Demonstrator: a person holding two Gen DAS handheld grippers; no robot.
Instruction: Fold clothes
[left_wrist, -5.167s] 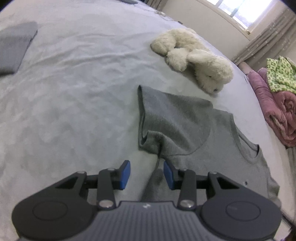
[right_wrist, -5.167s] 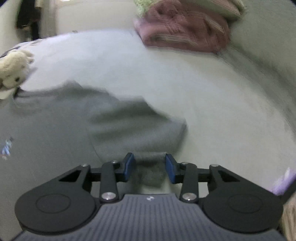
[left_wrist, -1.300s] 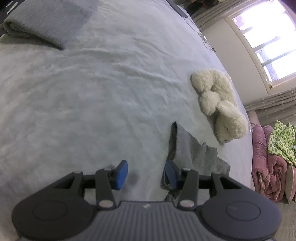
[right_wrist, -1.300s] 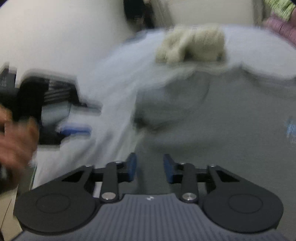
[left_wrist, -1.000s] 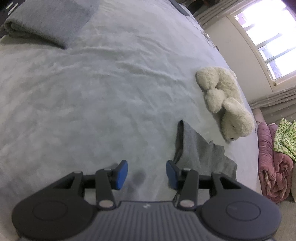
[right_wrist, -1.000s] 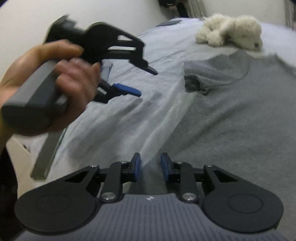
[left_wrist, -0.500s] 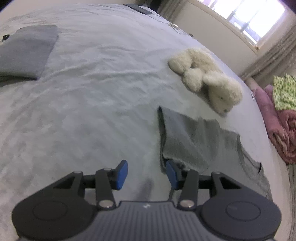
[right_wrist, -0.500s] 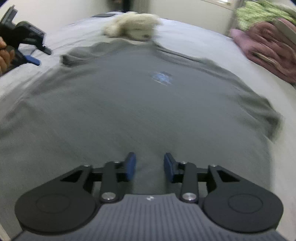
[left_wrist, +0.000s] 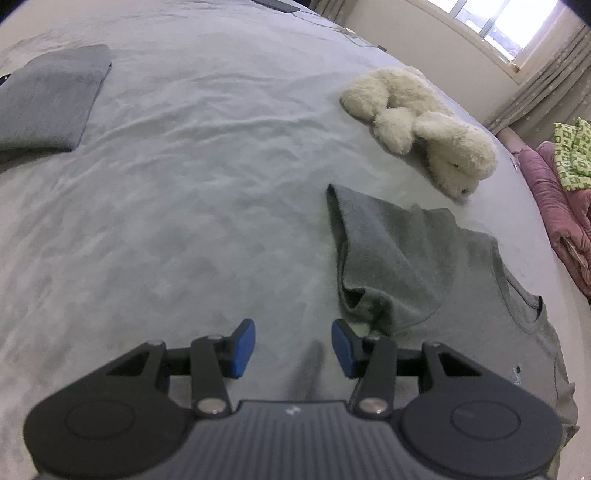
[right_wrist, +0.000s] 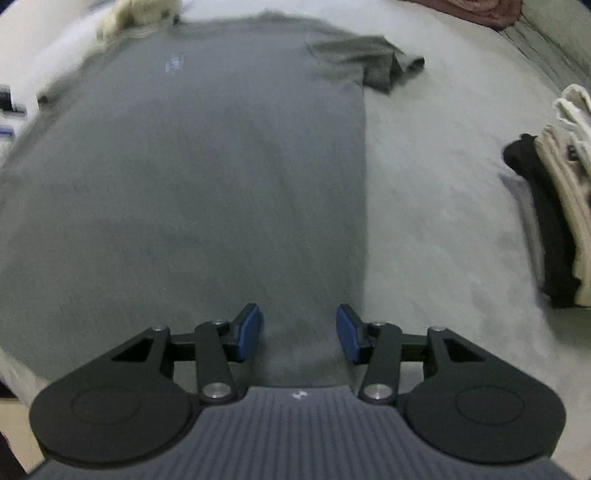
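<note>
T-shirt: grey T-shirt (right_wrist: 192, 155) lies flat on the pale bed (left_wrist: 177, 206), front side up with a small light print near the chest; right wrist view is blurred.
Sleeves: 1 sleeve (left_wrist: 384, 258) is bunched and folded over itself beside the T-shirt body; the other sleeve (right_wrist: 369, 62) is crumpled at the opposite side.
Left gripper: left gripper (left_wrist: 293, 347) is spread wide with nothing between its 2 blue pads, over bare bed just beside the T-shirt's bunched sleeve.
Right gripper: right gripper (right_wrist: 300, 330) is spread wide and empty, above the T-shirt's hem near its side edge.
Plush toy: cream plush toy (left_wrist: 421, 125) lies beyond the T-shirt's sleeve, apart from it.
Folded garment: grey folded garment (left_wrist: 48, 99) sits well apart from the T-shirt.
Stack: stack of black and beige clothes (right_wrist: 554, 221) lies off to the T-shirt's side.
</note>
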